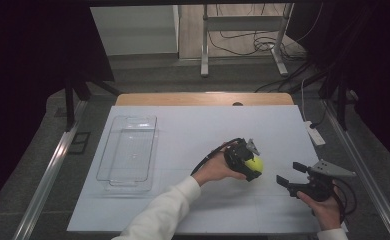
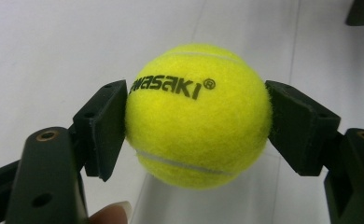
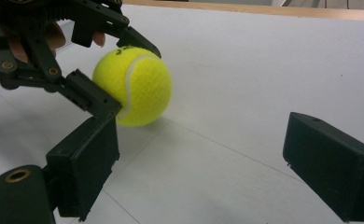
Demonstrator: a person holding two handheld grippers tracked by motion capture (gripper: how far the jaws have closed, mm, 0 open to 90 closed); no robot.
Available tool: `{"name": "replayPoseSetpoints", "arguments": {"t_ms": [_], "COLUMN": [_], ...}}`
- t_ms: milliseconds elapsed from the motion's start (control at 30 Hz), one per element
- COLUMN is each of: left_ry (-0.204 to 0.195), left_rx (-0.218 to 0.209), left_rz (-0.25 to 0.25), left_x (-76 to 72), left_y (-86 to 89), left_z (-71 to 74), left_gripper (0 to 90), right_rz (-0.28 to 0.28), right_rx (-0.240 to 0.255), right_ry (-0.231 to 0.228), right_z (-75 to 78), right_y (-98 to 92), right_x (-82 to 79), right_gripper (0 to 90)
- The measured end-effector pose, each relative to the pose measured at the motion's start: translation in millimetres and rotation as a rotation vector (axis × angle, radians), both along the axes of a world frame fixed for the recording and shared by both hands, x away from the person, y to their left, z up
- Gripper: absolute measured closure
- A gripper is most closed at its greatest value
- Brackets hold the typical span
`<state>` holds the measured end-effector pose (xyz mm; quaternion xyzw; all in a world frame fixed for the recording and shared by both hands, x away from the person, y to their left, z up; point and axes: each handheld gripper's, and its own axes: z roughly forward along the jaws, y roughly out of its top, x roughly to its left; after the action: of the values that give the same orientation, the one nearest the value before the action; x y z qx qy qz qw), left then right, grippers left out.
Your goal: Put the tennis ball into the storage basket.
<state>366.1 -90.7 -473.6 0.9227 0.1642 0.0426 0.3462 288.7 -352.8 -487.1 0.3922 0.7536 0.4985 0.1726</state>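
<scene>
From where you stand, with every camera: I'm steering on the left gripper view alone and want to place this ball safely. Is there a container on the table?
Observer: Yes. A clear plastic tray lies on the white table, on the left in the high view, apart from the yellow tennis ball.
Operator: Where's the other tool?
Observer: The right tool sits at the right in the high view, jaws wide apart with nothing between them.
Operator: Does my grip look sound from outside?
Observer: In the right gripper view, the left tool has a jaw on either side of the ball.
</scene>
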Motion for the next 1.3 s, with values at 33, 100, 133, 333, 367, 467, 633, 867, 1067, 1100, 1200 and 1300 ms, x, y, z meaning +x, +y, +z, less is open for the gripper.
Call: {"name": "replayPoseSetpoints", "arguments": {"t_ms": [33, 100, 133, 333, 367, 467, 633, 867, 1067, 1100, 1200, 1300], "left_ry": [-0.003, -0.008, -0.007, -0.015, -0.014, -0.018, -0.019, -0.021, -0.025, -0.025, -0.026, -0.025], "left_rx": [-0.003, -0.009, -0.017, -0.036, -0.044, -0.06, -0.062, -0.07, -0.08, -0.081, -0.084, -0.089], "left_rz": [0.01, 0.018, 0.026, 0.048, 0.055, 0.072, 0.083, 0.084, 0.089, 0.091, 0.088, 0.088], "left_x": [0.4, 0.9, 0.7, -0.6, -1.2, -3.2, -4.9, -7.6, -9.3, -9.6, -10.3, -10.9], "left_y": [3.4, 8.4, 11.7, 25.9, 28.8, 38.0, 46.3, 51.1, 55.4, 55.8, 57.1, 58.5], "left_z": [0.2, 1.0, 1.6, 4.3, 4.8, 6.2, 5.7, 5.1, 6.0, 6.1, 6.8, 7.7], "left_gripper": [26.1, 26.1, 26.1, 26.1, 26.1, 26.1, 26.1, 26.1, 26.1, 26.1, 26.1, 26.1], "right_rz": [0.002, 0.005, 0.007, 0.011, 0.011, 0.014, 0.018, 0.016, 0.016, 0.016, 0.016, 0.016], "right_rx": [0.002, 0.002, -0.002, -0.007, -0.007, -0.006, -0.013, -0.017, -0.017, -0.017, -0.019, -0.019], "right_ry": [-0.001, 0.001, 0.001, 0.003, 0.003, 0.003, 0.003, 0.004, 0.007, 0.007, 0.007, 0.007], "right_z": [0.0, 0.0, 0.0, -0.3, -0.3, -0.6, -1.0, -1.4, -1.4, -1.4, -1.6, -1.7], "right_y": [0.4, 1.5, 1.9, 4.7, 4.7, 6.1, 7.4, 7.7, 7.3, 7.4, 7.7, 7.7], "right_x": [0.0, 0.0, 0.0, 0.1, 0.1, 0.1, 0.5, 0.7, 0.5, 0.5, 0.6, 0.7], "right_gripper": [10.8, 10.8, 10.8, 10.8, 10.8, 10.8, 10.8, 10.8, 10.8, 10.8, 10.9, 10.9]}}
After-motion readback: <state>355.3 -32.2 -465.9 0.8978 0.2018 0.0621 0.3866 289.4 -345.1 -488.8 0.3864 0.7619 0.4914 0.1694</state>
